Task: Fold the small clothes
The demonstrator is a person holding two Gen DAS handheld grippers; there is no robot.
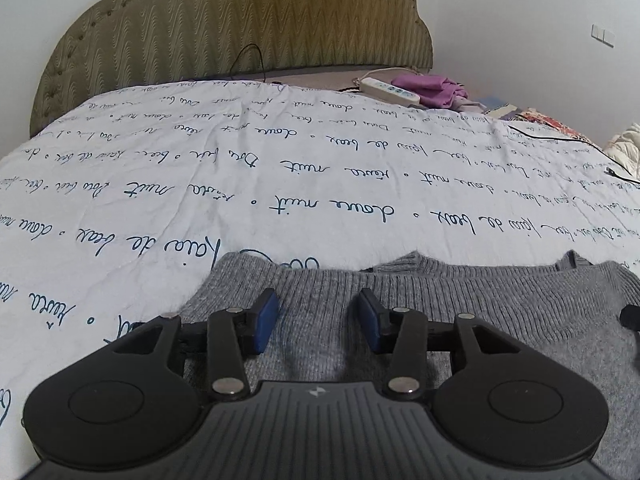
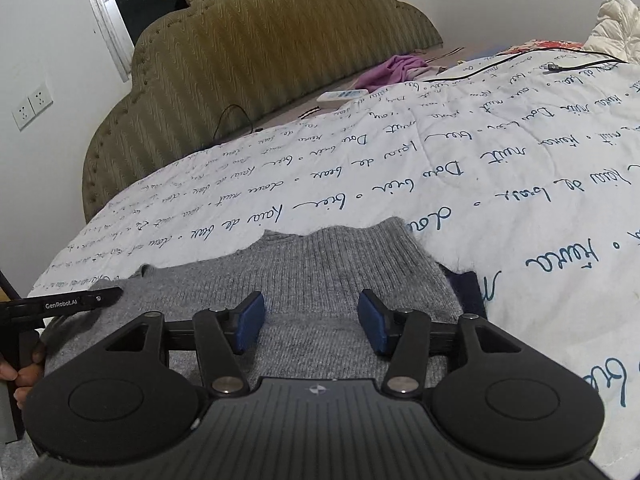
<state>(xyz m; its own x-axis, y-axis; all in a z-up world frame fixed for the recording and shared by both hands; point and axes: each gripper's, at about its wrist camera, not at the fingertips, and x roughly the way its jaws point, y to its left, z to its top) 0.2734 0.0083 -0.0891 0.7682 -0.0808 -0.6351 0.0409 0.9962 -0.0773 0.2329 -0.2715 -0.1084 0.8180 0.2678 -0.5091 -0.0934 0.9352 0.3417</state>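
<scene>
Here my left gripper (image 1: 318, 322) and right gripper (image 2: 311, 326) hover over the grey sweater (image 1: 460, 304), jaws apart, nothing clamped. The sweater lies on the bed's quilt (image 1: 280, 160); its near part is hidden beneath my grippers. "GenRobot.AI" reads on the left gripper's side; the quilt's script is illegible.

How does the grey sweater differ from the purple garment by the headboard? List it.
1. The grey sweater lies spread flat on the near part of the quilt; the purple garment sits crumpled in a heap beyond the quilt's far edge.
2. The grey sweater lies right under both open grippers; the purple garment lies far from them.
3. The sweater shows ribbed knit; the purple garment's weave cannot be told.
Both are clothes on the bed.
</scene>
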